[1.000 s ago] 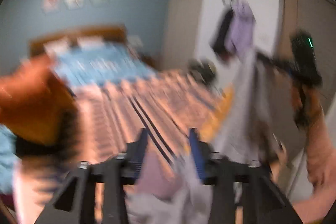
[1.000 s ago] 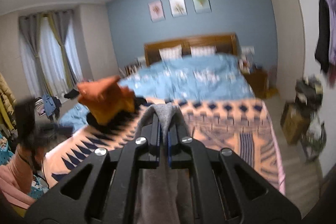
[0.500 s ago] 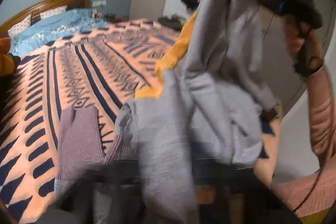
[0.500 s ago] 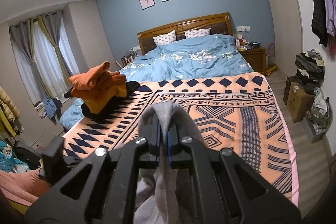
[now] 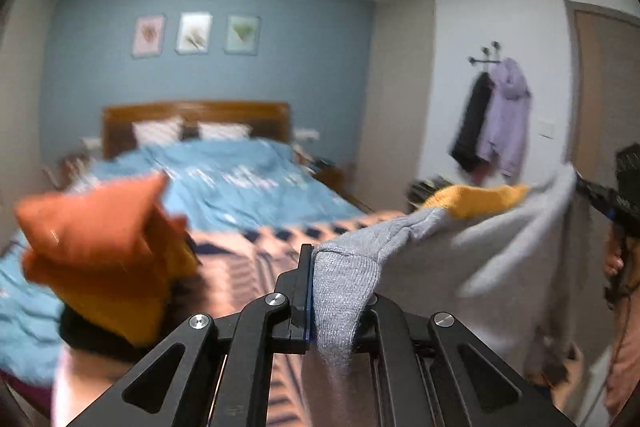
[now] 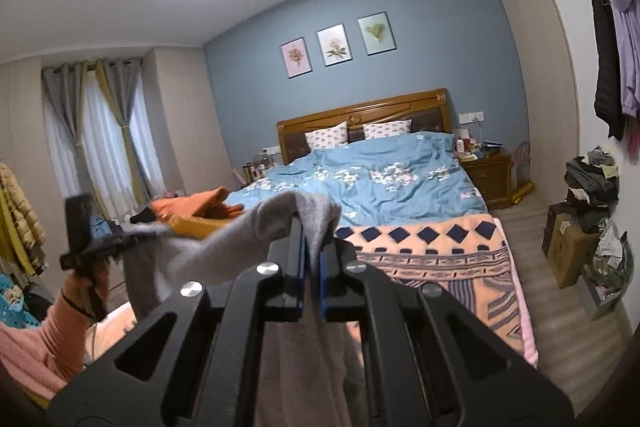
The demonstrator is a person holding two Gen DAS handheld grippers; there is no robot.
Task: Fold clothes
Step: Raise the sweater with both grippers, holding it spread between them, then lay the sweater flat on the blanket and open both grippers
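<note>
A grey knit sweater (image 5: 480,259) with a mustard-yellow band (image 5: 472,201) hangs spread in the air above the foot of the bed. My left gripper (image 5: 310,255) is shut on one grey corner of it. From there the cloth runs right to my right gripper (image 5: 616,199). In the right wrist view, my right gripper (image 6: 312,235) is shut on the other corner of the sweater (image 6: 224,243). The cloth stretches left to the left gripper (image 6: 92,247), held by a hand in a pink sleeve (image 6: 52,331).
A stack of orange and black folded clothes (image 5: 96,251) sits on the left of the patterned orange blanket (image 6: 440,255). A blue duvet (image 6: 380,179) covers the head of the bed. Coats (image 6: 612,39) hang on the right wall above boxes piled with clothes (image 6: 580,239).
The left gripper has swung up from the blanket and closed on a sweater corner. The sweater, bunched and hanging half a second ago, now stretches between both grippers. The right gripper rose slightly.
</note>
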